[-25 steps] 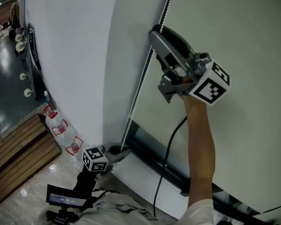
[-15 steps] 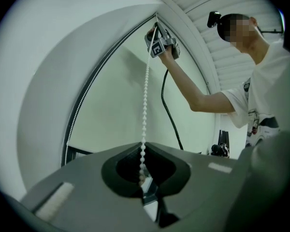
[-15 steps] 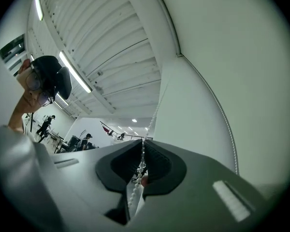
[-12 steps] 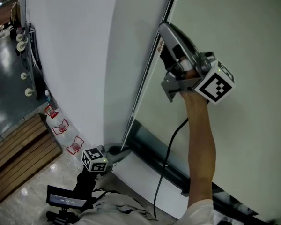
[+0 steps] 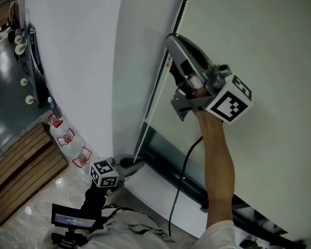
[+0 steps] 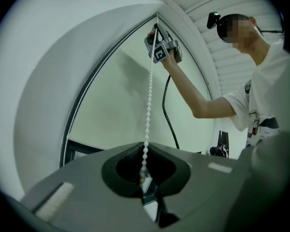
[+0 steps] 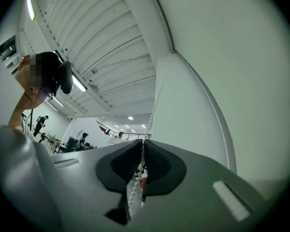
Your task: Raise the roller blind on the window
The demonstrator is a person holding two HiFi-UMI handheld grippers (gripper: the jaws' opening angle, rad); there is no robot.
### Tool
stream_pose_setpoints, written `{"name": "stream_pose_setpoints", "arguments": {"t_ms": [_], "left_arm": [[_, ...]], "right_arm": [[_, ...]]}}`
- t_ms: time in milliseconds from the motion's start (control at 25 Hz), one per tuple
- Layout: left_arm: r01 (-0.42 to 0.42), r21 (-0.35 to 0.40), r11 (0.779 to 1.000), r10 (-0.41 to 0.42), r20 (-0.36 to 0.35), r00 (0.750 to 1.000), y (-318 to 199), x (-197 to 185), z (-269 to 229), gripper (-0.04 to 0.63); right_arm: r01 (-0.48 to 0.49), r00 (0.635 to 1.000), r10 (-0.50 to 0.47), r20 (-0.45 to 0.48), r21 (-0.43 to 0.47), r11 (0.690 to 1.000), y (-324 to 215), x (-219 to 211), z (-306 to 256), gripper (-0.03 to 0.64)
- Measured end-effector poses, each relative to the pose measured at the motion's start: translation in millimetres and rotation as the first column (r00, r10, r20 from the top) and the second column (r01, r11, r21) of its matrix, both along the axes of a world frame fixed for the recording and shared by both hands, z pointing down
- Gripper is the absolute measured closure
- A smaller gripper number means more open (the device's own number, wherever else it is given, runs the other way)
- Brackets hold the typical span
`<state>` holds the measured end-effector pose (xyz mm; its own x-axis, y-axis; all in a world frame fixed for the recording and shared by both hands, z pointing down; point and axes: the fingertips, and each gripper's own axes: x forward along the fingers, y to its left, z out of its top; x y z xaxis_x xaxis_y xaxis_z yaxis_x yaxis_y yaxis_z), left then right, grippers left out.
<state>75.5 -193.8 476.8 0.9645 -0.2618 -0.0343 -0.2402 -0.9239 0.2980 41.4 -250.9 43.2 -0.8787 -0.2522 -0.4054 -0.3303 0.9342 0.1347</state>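
A white bead chain (image 5: 156, 84) hangs beside the pale green roller blind (image 5: 259, 45) at the window's left edge. My right gripper (image 5: 171, 41) is raised high with its arm stretched up. Its jaws have just been closing and are shut on the chain (image 7: 152, 111), which runs between the pads. Far below, my left gripper (image 5: 139, 166) points level and is shut on the lower part of the same chain (image 6: 147, 95). In the left gripper view the right gripper (image 6: 157, 30) shows at the top of the taut chain. The blind's dark bottom rail (image 5: 189, 183) hangs low.
A white wall (image 5: 78, 61) stands left of the window. Water bottles (image 5: 67, 138) and a wooden platform (image 5: 20, 165) lie on the floor below. A black cable (image 5: 182, 178) hangs from my right gripper along the blind. A small screen (image 5: 72, 220) sits near my waist.
My right gripper's jaws went from open around the chain to shut on it, and the gripper came down a little. The left gripper stayed where it was.
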Motion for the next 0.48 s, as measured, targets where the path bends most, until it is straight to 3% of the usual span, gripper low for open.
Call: {"name": "stream_pose_setpoints", "arguments": {"t_ms": [480], "left_arm": [[-0.004, -0.012, 1.0, 0.004, -0.003, 1.0, 2, -1, 0, 0.597]], "right_arm": [[-0.016, 0.995, -0.003, -0.103, -0.177, 0.984, 9, -9, 148, 0.604]]}}
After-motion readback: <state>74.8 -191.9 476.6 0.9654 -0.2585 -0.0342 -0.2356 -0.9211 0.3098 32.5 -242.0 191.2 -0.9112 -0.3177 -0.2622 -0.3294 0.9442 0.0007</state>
